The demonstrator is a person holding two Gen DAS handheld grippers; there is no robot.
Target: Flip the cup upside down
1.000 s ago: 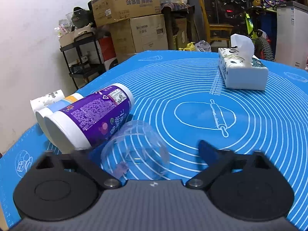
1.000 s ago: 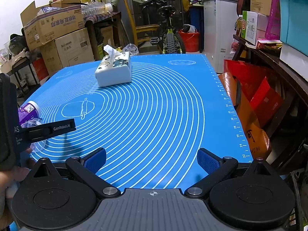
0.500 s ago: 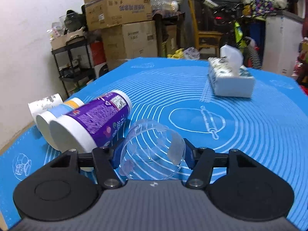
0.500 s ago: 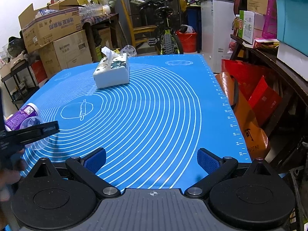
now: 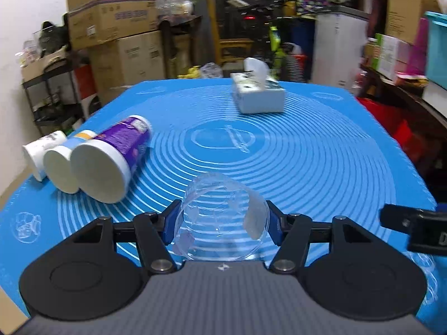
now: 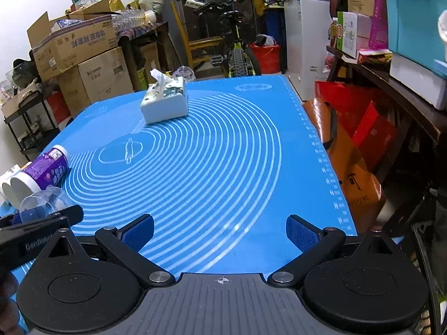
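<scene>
One clear cup (image 5: 220, 217), now lifted off the blue surface (image 5: 307, 153), clamped in left hand-held gripper (image 5: 222, 224); right hand-held gripper (image 6: 220, 231) spread, unchanged.

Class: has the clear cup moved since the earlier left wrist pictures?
Yes. The clear cup, gripped by the left claw, has moved rightward, away from the purple canister.

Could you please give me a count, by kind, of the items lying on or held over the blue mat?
Clear plastic cup, held in the left claw: 1
Canisters lying on their sides: 3
Tissue box: 1
Total: 5
</scene>
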